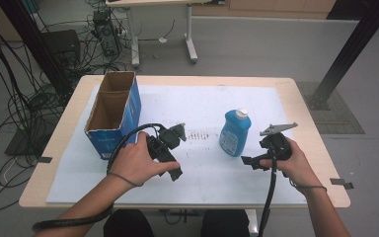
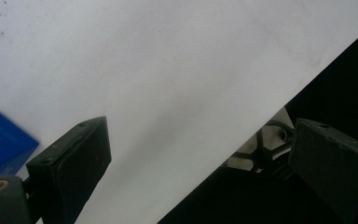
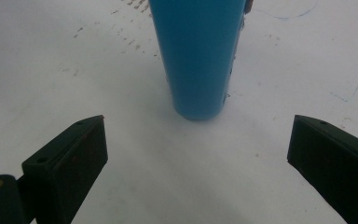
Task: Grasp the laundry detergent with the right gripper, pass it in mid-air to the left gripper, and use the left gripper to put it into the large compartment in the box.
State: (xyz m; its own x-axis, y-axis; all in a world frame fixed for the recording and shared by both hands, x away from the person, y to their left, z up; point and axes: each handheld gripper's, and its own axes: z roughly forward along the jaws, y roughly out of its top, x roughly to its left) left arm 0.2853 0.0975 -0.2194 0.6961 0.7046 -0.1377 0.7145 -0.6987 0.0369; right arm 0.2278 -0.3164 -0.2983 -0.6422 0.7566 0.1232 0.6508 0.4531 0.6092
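Right gripper view: blue bottle (image 3: 198, 56) stands upright beyond the parted fingers (image 3: 70, 163).

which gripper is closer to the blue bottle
Right. The right gripper sits open just in front of the blue bottle, jaws facing it. The left gripper is farther off, beside the cardboard box.

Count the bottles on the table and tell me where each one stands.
1. The blue bottle stands upright right of the table's middle, just ahead of the open right gripper. The cardboard box may hide others inside.
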